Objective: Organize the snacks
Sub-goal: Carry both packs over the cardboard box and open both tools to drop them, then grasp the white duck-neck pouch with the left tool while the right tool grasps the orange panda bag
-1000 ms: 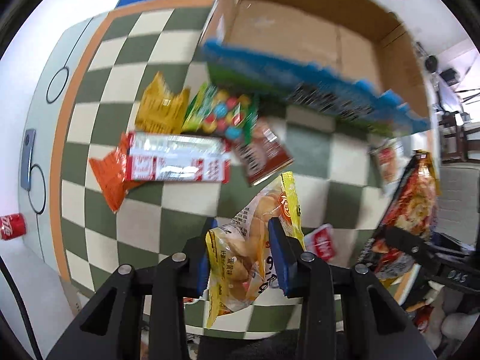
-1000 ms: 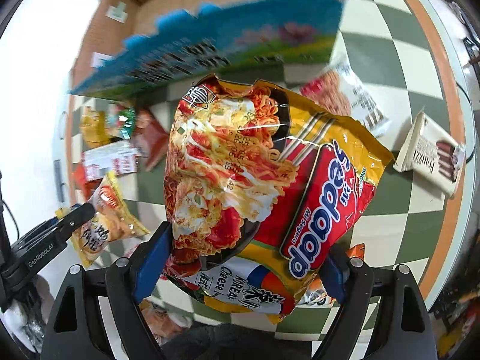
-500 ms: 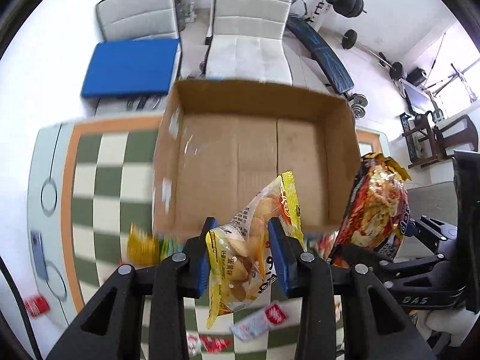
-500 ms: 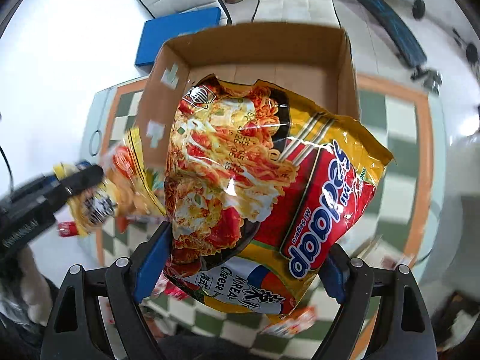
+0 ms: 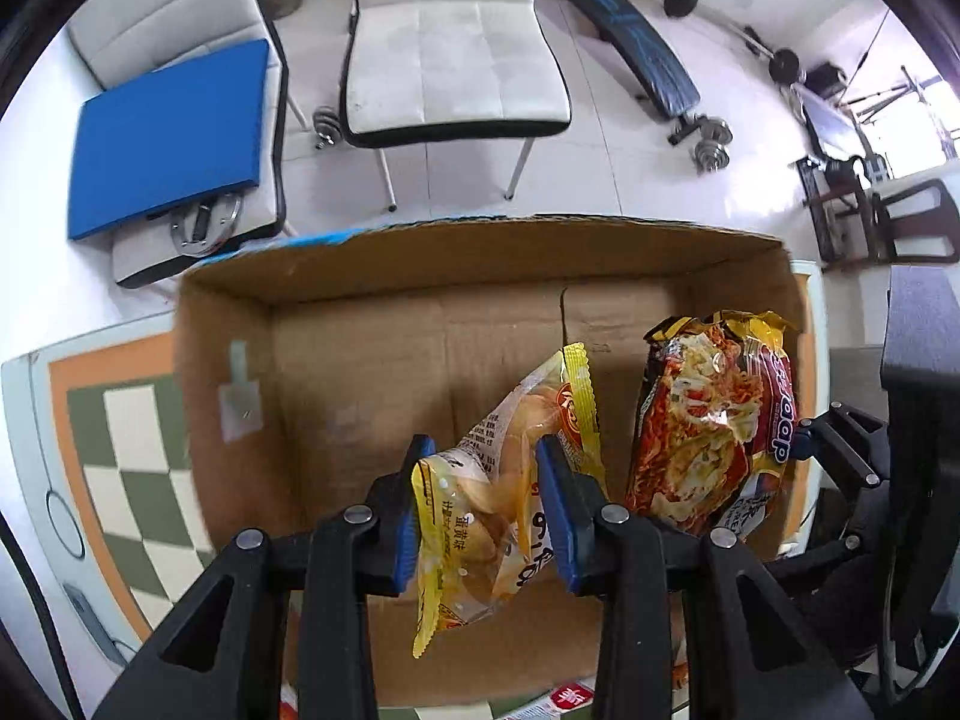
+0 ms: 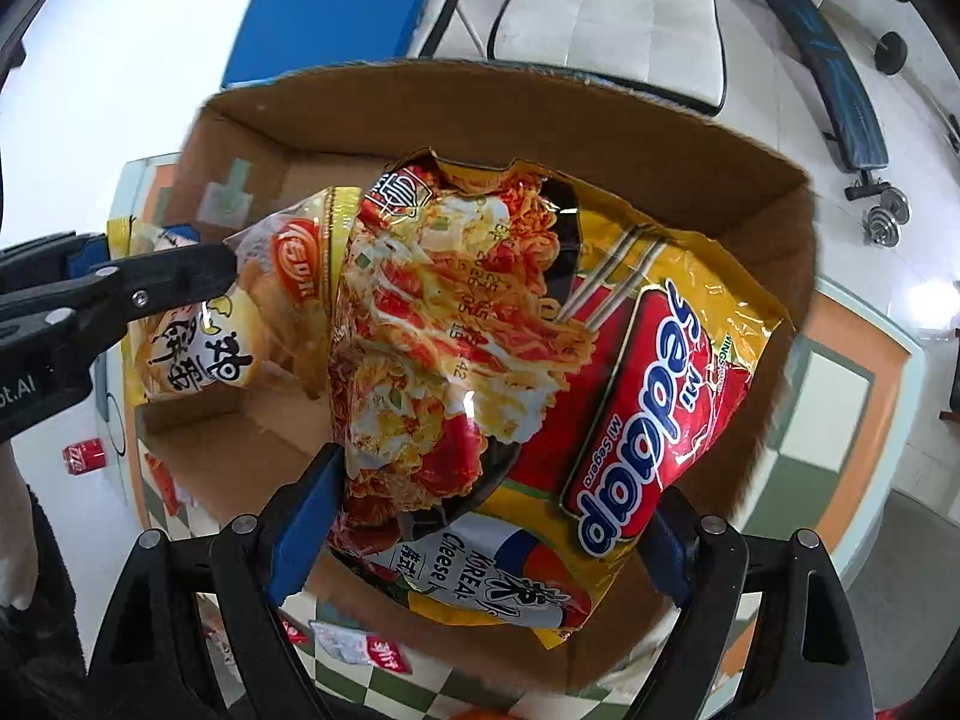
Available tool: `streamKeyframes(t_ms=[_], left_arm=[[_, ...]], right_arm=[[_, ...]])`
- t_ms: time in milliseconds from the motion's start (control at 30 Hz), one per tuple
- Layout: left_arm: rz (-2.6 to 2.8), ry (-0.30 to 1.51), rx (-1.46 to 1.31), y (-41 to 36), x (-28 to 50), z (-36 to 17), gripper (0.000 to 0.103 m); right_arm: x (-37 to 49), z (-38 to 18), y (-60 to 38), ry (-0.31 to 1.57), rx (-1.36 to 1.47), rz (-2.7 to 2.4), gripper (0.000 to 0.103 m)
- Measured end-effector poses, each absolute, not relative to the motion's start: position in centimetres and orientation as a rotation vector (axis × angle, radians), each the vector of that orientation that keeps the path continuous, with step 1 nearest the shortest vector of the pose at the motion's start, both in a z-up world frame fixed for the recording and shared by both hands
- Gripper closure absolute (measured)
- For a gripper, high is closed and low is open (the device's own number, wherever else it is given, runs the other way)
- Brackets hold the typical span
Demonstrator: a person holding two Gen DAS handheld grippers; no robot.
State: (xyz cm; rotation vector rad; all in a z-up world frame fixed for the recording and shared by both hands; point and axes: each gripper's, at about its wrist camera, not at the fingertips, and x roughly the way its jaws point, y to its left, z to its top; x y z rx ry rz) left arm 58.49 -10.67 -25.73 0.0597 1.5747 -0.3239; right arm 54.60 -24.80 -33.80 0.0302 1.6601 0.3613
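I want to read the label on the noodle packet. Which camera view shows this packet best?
The right wrist view: the noodle packet fills the frame face-on in the right tool, with its printing legible. The left wrist view shows the packet smaller, at an angle, over the cardboard box, beside the left tool.

Occlusions and cut-offs, both wrist views.

On my right wrist view the noodle packet (image 6: 516, 372) hides most of the cardboard box (image 6: 774, 228) floor and the right gripper's (image 6: 474, 516) far finger pad; the egg-roll bag (image 6: 240, 312) is partly covered by the left gripper (image 6: 162, 276). On my left wrist view the loose snacks (image 5: 570, 697) under the box's near wall are cut off at the bottom edge, their print too small to read.
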Motion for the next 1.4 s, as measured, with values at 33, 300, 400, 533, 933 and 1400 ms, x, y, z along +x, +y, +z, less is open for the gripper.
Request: streamKeyframes(t_ms=[33, 300, 400, 533, 933, 1400], left_arm=[[-0.324, 1.578, 0.072, -10.8, 58.8, -26.1, 0.07], [-0.268, 1.599, 0.099, -10.7, 59.7, -28.2, 0.055], [-0.262, 1.604, 0.078, -10.1, 59.8, -28.4, 0.024], [-0.244, 1.59, 0.037, -9.4, 59.5, -27.8, 0.019], [-0.181, 1.479, 0.028, -8.2, 53.8, -23.7, 0.014], [-0.104, 1.277, 0.01, -5.1, 42.9, -15.4, 0.013]], right_arm=[[55.3, -34.5, -24.5, 1.668, 0.027, 0.359, 0.014], [57.3, -37.9, -24.4, 1.734, -0.046, 0.33, 0.01], [57.5, -38.0, -25.0, 1.729, -0.035, 0.32, 0.009], [57.6, -36.9, -26.1, 1.719, 0.018, 0.312, 0.009], [54.5, -32.1, -25.5, 1.59, 0.102, 0.183, 0.008], [44.6, -25.6, -23.6, 1.436, 0.259, 0.163, 0.008]])
